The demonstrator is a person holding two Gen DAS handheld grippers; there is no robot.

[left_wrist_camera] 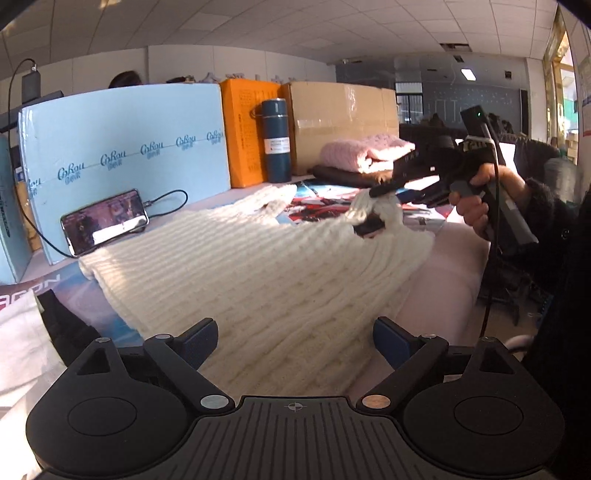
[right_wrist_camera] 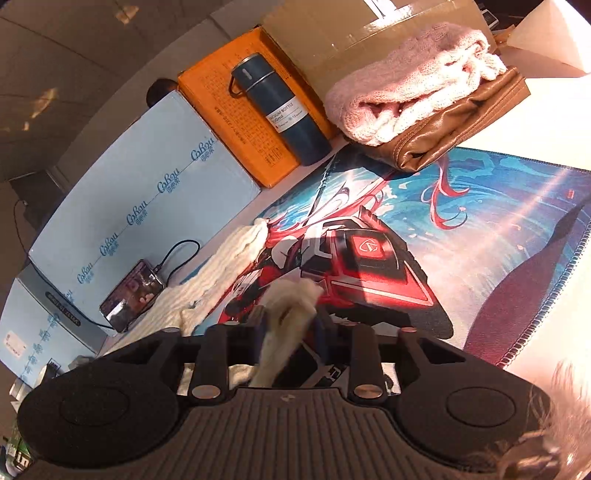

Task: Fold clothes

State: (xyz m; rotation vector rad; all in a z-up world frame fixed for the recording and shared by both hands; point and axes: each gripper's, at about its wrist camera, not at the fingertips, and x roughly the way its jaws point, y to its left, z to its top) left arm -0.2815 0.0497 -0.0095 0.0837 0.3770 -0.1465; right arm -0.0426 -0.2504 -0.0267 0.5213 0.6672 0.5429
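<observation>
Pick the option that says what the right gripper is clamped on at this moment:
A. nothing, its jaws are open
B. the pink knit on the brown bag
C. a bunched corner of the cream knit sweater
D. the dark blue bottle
C: the right gripper has its jaws shut on a bunched corner of the cream knit sweater, lifting it off the table, while the left gripper hangs open above the knit.

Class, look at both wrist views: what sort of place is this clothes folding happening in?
Probably an office or workshop, not a home: a tiled drop ceiling, cardboard boxes stacked behind the table, and a charging phone beside the white knit sweater.
</observation>
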